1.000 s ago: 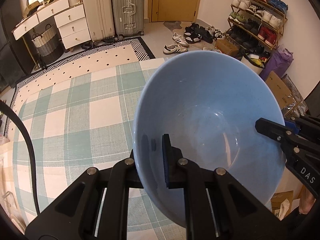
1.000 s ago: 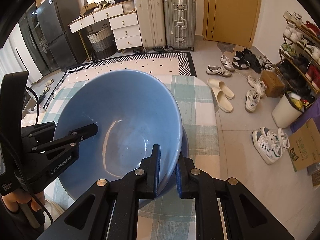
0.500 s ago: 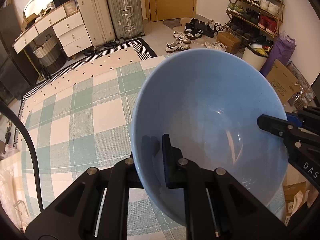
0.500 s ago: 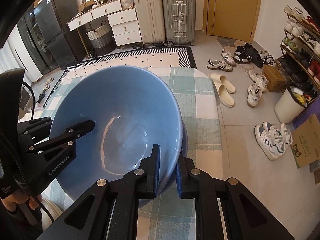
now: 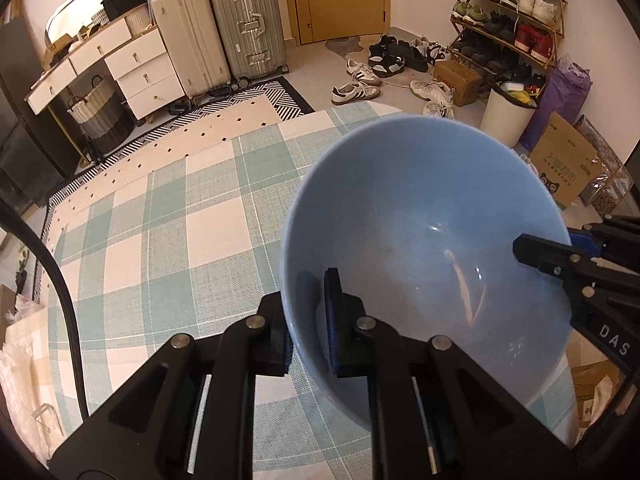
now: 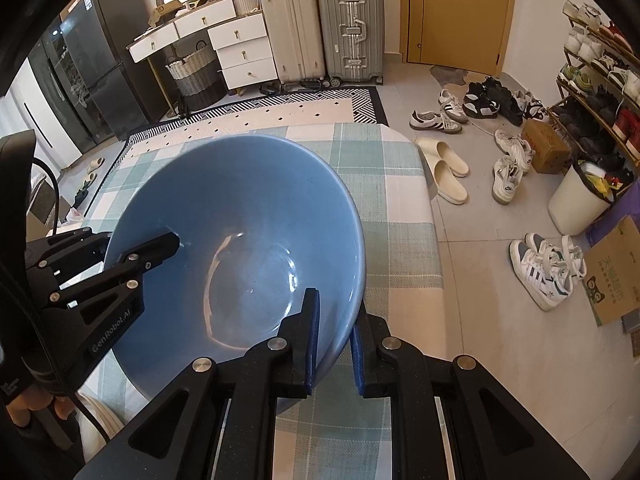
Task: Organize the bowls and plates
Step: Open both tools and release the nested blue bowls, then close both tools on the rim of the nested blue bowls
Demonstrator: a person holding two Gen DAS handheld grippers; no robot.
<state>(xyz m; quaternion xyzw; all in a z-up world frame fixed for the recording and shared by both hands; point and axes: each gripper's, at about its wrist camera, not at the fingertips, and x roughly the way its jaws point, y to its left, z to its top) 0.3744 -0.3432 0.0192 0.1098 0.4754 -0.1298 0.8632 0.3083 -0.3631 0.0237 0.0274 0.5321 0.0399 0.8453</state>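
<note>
Bowl of pale blue glazed ceramic, round and deep, hangs tilted above the table covered in a green-and-white checked cloth, toward its right edge and clear of the cloth as far as the left wrist view shows. The left hand-held gripper is clenched on the near rim, one blue-padded finger inside the wall and one outside, a pinch that suits a thin rim better than the wide body would. Across the bowl, the right hand-held gripper bites the opposite rim; two grips on facing sides probably keep a heavy, slippery piece from swinging.

From the right wrist view, the same bowl fills the frame over the table's right edge, its open mouth tipped toward the camera. The right hand-held gripper is closed on the rim, blue pads on either side of the wall, while the left hand-held gripper holds the far rim. A white rounded piece, perhaps other crockery, shows at the lower left, too cut off to identify. Judging by the lift, the bowl is being carried to its place and is not yet set down.
</note>
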